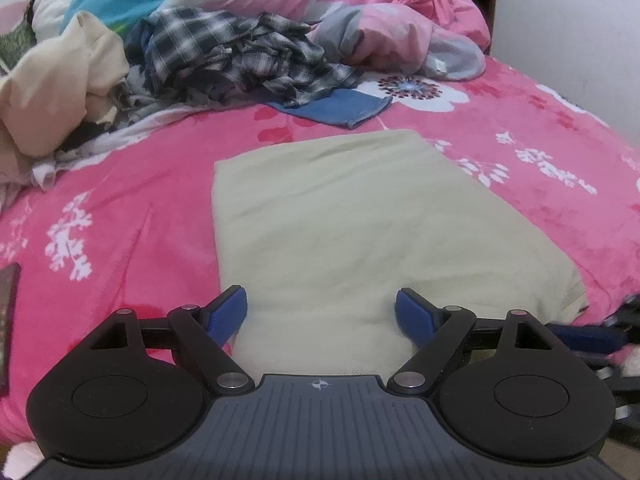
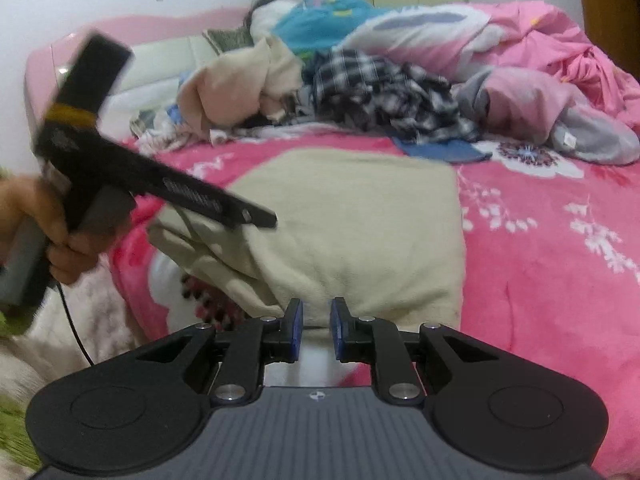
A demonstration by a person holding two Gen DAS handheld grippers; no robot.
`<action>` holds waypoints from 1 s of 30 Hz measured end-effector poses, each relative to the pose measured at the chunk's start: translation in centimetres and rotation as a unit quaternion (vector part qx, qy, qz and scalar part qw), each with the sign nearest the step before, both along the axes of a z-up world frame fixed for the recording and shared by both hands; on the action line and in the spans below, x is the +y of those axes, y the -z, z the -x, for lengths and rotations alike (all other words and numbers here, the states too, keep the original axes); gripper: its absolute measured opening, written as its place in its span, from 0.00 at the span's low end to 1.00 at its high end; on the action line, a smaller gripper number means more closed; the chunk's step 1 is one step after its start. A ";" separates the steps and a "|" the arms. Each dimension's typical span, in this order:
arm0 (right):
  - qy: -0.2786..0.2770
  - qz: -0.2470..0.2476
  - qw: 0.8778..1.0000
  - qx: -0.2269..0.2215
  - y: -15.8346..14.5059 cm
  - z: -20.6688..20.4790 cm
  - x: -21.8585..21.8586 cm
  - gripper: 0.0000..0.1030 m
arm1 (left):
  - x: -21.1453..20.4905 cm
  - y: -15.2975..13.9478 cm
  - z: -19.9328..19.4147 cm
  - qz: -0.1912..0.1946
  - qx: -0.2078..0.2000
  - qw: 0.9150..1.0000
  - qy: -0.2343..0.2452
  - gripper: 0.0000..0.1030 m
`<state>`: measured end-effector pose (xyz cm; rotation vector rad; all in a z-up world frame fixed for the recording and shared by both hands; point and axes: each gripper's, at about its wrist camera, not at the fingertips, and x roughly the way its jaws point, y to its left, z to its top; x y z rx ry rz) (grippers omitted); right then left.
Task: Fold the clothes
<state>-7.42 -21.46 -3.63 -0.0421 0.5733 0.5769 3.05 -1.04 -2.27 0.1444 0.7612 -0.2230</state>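
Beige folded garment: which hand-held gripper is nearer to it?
About equal. Left hand-held gripper is open over the beige folded garment at its near edge; right hand-held gripper, slightly open, is at its near edge too.

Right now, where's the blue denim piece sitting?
In both wrist views the blue denim piece lies flat on the pink blanket, just beyond the far edge of the folded beige garment, partly under the plaid shirt.
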 end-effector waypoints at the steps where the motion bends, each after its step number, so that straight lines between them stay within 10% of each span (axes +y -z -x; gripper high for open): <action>1: 0.001 -0.011 1.000 -0.011 -0.7 0.2 -0.3 0.16 | -0.1 0.0 0.0 -0.002 0.001 1.000 -0.001 0.81; 10: 0.088 -0.067 0.994 -0.008 -2.3 -3.6 -4.4 0.16 | -0.5 -0.2 -0.1 -0.018 0.002 1.000 -0.005 0.81; 30: 0.086 -0.052 0.995 -0.002 1.4 -3.6 -3.3 0.17 | -1.5 -0.2 -0.1 -0.047 -0.002 0.999 -0.005 0.83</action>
